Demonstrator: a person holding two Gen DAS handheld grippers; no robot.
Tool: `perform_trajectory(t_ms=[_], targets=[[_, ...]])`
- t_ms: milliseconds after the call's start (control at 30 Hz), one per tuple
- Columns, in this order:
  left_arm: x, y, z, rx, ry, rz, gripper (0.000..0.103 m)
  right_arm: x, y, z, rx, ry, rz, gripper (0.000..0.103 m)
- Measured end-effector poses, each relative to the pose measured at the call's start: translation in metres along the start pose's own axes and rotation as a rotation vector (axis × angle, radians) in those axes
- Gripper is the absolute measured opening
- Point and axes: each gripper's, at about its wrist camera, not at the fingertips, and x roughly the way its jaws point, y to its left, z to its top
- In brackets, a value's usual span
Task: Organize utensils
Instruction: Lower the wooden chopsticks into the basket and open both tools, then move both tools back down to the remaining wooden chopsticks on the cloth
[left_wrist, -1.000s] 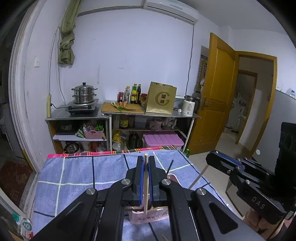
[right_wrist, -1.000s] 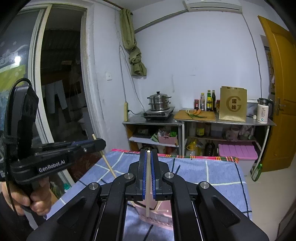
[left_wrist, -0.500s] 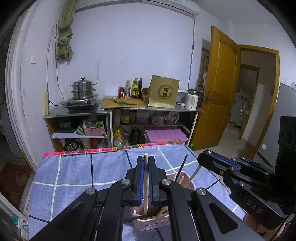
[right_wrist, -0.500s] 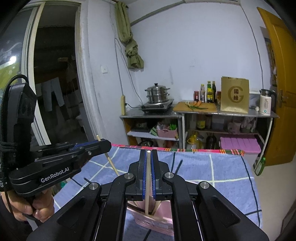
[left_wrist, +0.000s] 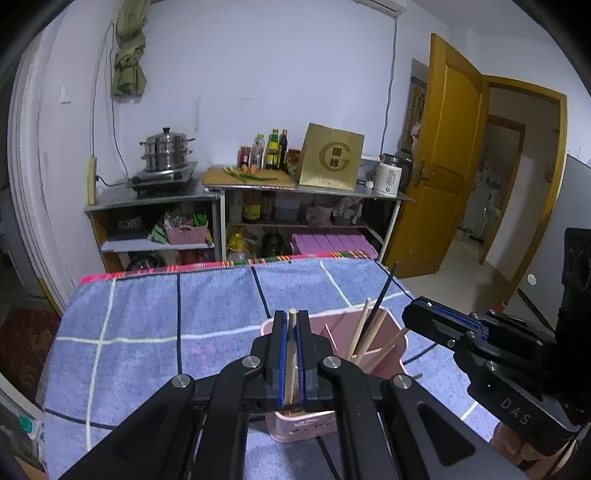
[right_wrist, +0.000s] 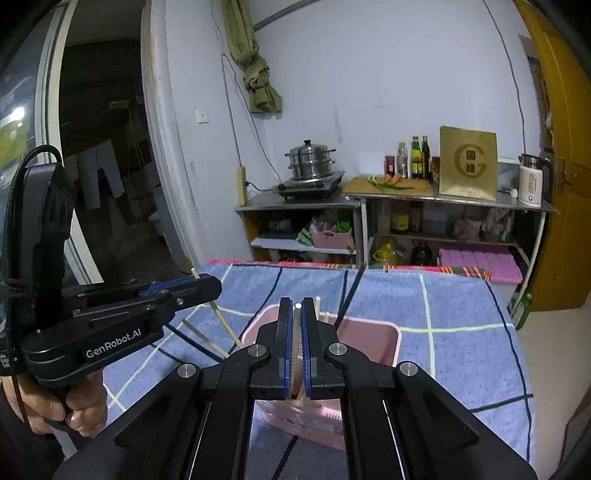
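A pink utensil holder (left_wrist: 391, 328) stands on the blue checked cloth, also in the right wrist view (right_wrist: 373, 332). Several wooden chopsticks (left_wrist: 357, 334) and a black one (left_wrist: 384, 295) lean inside it. My left gripper (left_wrist: 291, 325) is shut on a wooden chopstick (left_wrist: 291, 354), held upright over the holder's near left part. My right gripper (right_wrist: 295, 314) is shut on another wooden chopstick (right_wrist: 296, 332), upright over the holder. Each gripper shows in the other's view, the right one (left_wrist: 480, 343) beside the holder, the left one (right_wrist: 122, 314) with its chopstick slanting down.
The table's cloth (left_wrist: 147, 325) has a striped far edge. Behind stand metal shelves with a steamer pot (left_wrist: 166, 151), bottles, a gold box (left_wrist: 330, 157) and a kettle. A yellow door (left_wrist: 443, 155) is open at right. A loose chopstick (right_wrist: 201, 334) lies on the cloth.
Both grippers have tilted down and moved closer over the pink holder, still holding their chopsticks. The holder now shows more fully in both views.
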Motion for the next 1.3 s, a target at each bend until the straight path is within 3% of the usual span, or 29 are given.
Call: perform_trajectory(t_ms=[300, 400, 700, 1000, 1300], targets=[[-0.003, -0.001, -0.011, -0.012, 0.023, -0.009, 0.005, 0.0, -0.006, -0.007, 0.01, 0.04, 0.024, 0.005], [-0.01, -0.003, -0.014, -0.011, 0.015, -0.01, 0.005, -0.005, -0.005, -0.009, 0.006, 0.036, 0.028, 0.01], [-0.056, -0.008, -0.023, -0.017, -0.056, -0.016, 0.009, -0.047, -0.002, -0.015, -0.001, -0.02, 0.041, 0.011], [-0.105, -0.007, -0.075, -0.038, -0.101, -0.018, 0.009, -0.093, 0.007, -0.053, -0.016, -0.067, 0.057, 0.011], [-0.125, -0.003, -0.14, -0.074, -0.071, -0.005, 0.009, -0.106, 0.014, -0.097, -0.021, -0.018, 0.045, 0.013]])
